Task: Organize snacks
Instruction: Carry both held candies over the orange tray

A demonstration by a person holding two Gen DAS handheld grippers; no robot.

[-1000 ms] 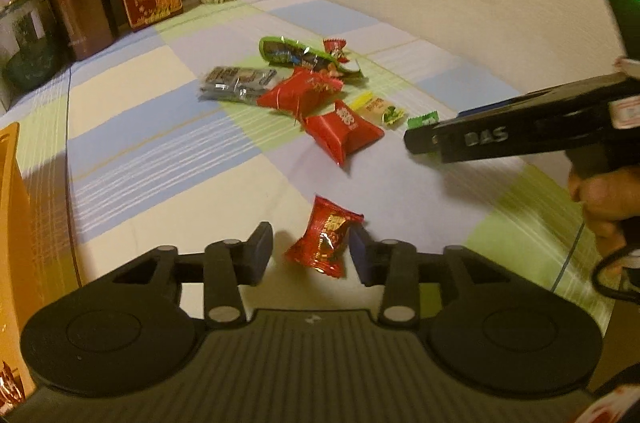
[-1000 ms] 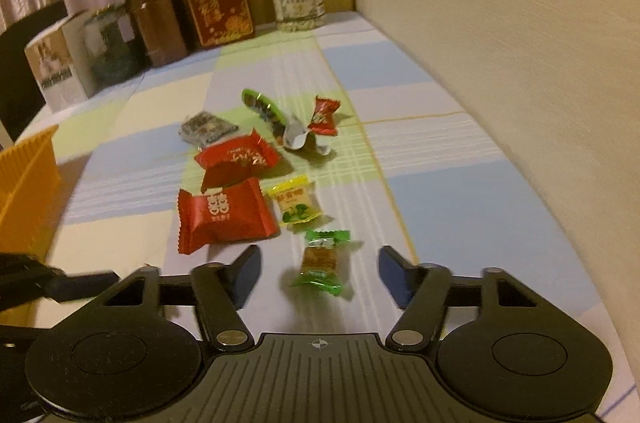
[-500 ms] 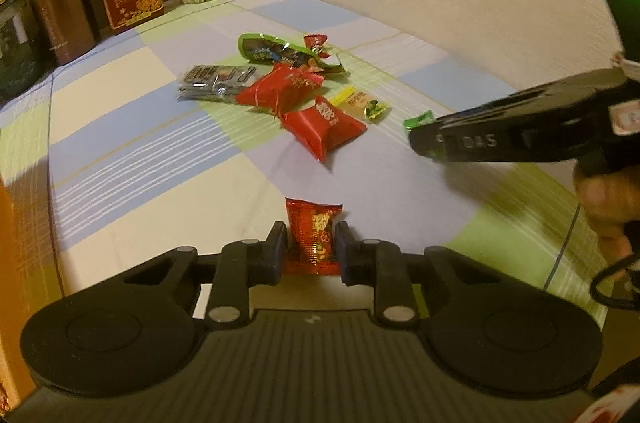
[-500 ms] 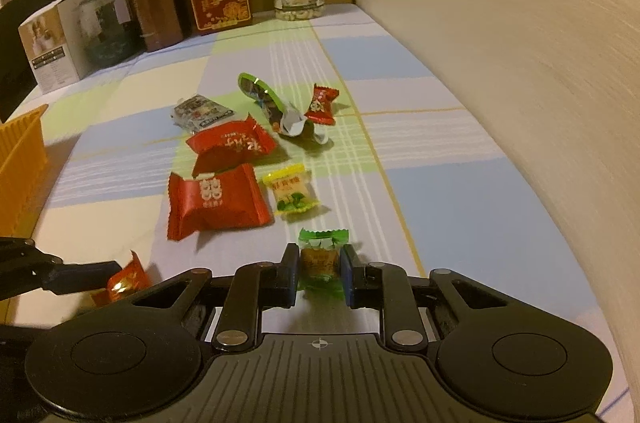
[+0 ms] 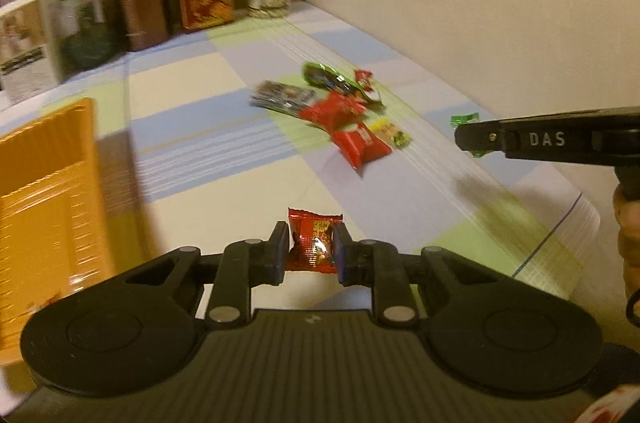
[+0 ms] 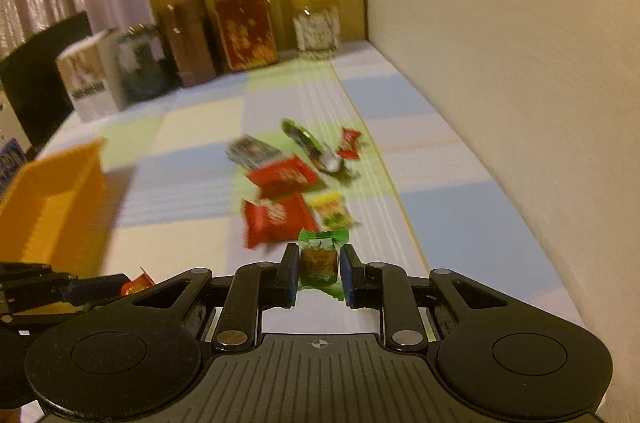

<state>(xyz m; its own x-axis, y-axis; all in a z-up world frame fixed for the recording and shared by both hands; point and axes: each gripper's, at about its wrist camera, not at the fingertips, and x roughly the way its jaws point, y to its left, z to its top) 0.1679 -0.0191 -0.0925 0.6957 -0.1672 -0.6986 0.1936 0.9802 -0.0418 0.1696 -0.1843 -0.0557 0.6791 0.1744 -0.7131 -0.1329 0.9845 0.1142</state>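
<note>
The left gripper (image 5: 310, 253) has its jaws closed on a red snack packet (image 5: 314, 241), which stands upright between the pads, clear of the counter (image 5: 224, 191). The right gripper (image 6: 319, 269) has its jaws closed on a green-wrapped candy (image 6: 320, 259), pinched at mid-body. Judgement: the carry to the orange bin (image 5: 44, 191), ahead and left of both sets of jaws, calls for firm pressure and a level path, releasing only once over the opening. Both grippers pitch steeply downward; part of a hand (image 5: 628, 235) shows right of the left jaws. Ahead of the jaws, about 7 loose snacks (image 6: 280, 191) lie clustered.
</note>
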